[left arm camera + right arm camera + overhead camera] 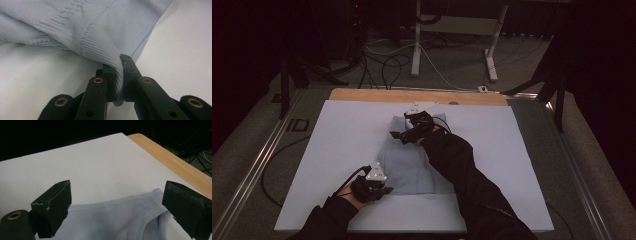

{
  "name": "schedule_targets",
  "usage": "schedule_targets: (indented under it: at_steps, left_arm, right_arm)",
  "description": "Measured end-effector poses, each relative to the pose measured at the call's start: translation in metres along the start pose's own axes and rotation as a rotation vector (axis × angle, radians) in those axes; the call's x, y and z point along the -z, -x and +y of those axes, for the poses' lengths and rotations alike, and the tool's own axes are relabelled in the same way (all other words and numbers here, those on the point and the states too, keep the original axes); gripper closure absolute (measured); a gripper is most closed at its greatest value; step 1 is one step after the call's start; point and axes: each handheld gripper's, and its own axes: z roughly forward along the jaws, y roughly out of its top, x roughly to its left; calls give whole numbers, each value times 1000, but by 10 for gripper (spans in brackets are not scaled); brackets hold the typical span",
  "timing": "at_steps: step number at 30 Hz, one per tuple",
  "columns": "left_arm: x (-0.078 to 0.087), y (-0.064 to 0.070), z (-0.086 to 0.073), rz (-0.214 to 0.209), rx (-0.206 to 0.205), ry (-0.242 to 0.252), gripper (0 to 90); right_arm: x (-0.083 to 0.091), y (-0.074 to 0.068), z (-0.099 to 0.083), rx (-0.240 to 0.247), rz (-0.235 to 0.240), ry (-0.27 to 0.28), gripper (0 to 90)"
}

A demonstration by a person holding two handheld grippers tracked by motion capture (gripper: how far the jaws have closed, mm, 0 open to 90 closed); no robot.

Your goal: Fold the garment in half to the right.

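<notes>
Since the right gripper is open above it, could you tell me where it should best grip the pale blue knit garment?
Probably the far hem edge of the pale blue knit garment, from above: it lies flat between the open right gripper jaws, while the left gripper clamps the near corner.

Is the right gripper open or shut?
Open. The right gripper has its jaws spread wide above the light blue garment, with nothing between them.

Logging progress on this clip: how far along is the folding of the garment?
Done: the garment lies on the white sheet as a narrow, seemingly folded shape. In hand: the left gripper is shut on its near corner; the right gripper is open over the far edge, gripping nothing. Left: probably a grasp at the far edge and a further fold.
</notes>
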Motion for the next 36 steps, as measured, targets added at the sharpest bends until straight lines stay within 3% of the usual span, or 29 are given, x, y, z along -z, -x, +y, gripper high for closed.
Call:
schedule_targets:
  at_steps: [18, 31, 36]
  left_arm:
    - [7, 2, 5, 20, -1, 29, 860]
    - [10, 2, 5, 20, 8, 62, 861]
    - [10, 1, 5, 22, 9, 62, 861]
  right_arm:
    - [-27, 23, 14, -33, -34, -27, 93]
    - [-68, 46, 9, -149, -93, -104, 92]
    - [-77, 51, 7, -140, -100, -133, 105]
